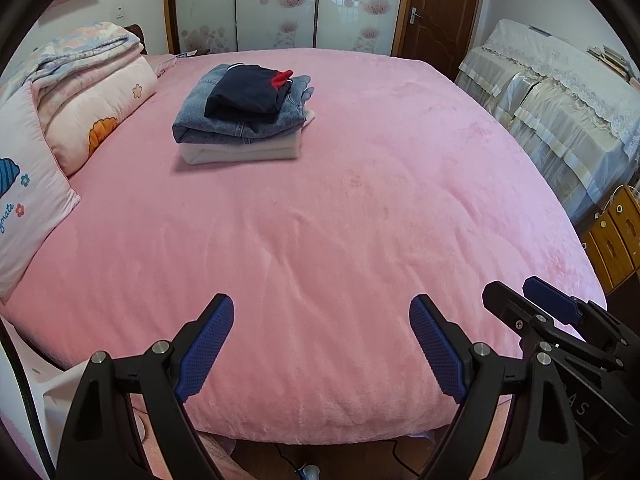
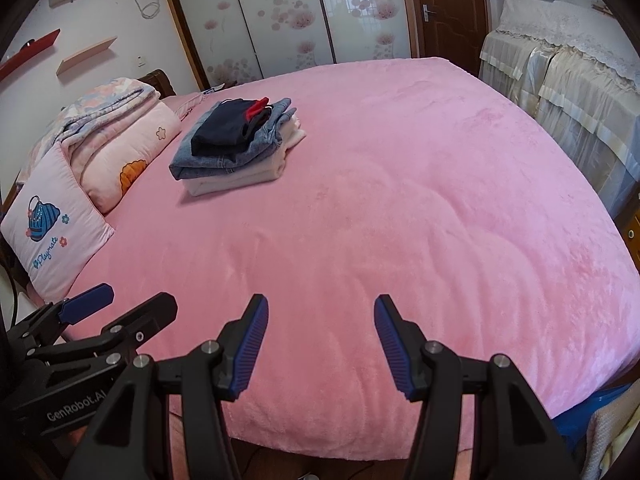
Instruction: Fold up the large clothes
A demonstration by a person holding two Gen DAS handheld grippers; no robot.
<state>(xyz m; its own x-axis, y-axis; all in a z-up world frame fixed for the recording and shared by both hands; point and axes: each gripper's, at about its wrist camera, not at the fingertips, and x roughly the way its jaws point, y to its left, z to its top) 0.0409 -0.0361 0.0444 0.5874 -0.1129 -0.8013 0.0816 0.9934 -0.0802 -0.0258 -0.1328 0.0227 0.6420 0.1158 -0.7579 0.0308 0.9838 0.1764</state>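
Observation:
A stack of folded clothes [image 1: 244,114] lies on the far left part of the pink bed [image 1: 340,220]: a dark navy garment with a red trim on top, folded blue jeans under it, a white piece at the bottom. The same stack of folded clothes [image 2: 236,146] shows in the right wrist view. My left gripper [image 1: 322,312] stands open over the bed's near edge, nothing between its blue pads. My right gripper [image 2: 320,312] is open beside it, also empty, and appears as the right gripper [image 1: 516,292] at the lower right of the left wrist view.
Folded quilts [image 1: 92,92] and a pink pillow [image 2: 56,228] line the bed's left side. A lace-covered cabinet [image 1: 560,92] stands to the right, with wooden drawers [image 1: 616,232] nearer. Sliding wardrobe doors [image 1: 280,4] and a brown door [image 1: 440,8] are behind. Cables lie on the floor below.

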